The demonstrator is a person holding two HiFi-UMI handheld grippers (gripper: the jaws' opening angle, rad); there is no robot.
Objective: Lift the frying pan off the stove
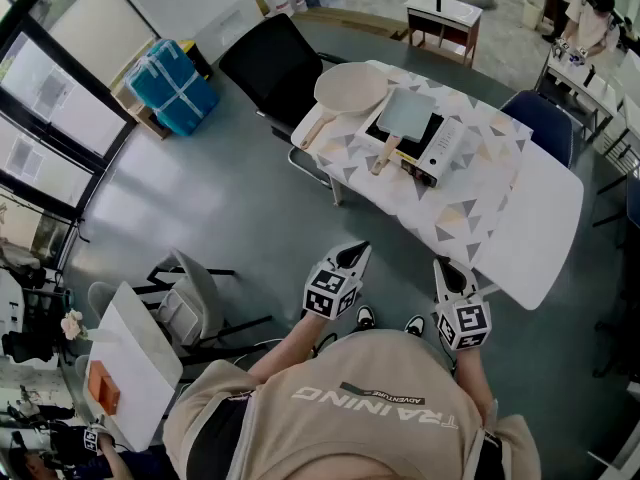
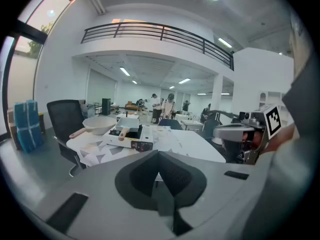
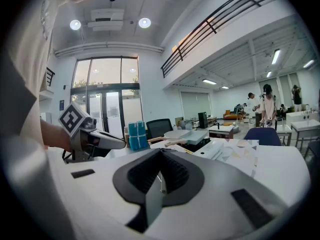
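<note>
1. The left gripper (image 1: pixel 360 251) has its jaws pressed together and holds nothing.
2. The right gripper (image 1: pixel 440 264), near the left one, also has its jaws together and is empty.
3. Both sit low by the person's waist, with their tips pointing forward.
4. Well ahead of the tips stands a table (image 1: pixel 540 208), partly covered by a patterned cloth.
5. On the table, a portable stove (image 1: pixel 445 144) carries the square frying pan (image 1: pixel 407 113). Its wooden handle points back toward the grippers.
6. A round pan (image 1: pixel 350 86) lies just left of the stove.

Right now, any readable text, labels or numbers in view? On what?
"TRAINING": on the person's shirt, upside down in the head view.
"ADVENTURE", as far as it can be made out: small dark patch on that shirt.
Print on the stove: too small to read.
Papers on the windows: blurred, unreadable.
</note>
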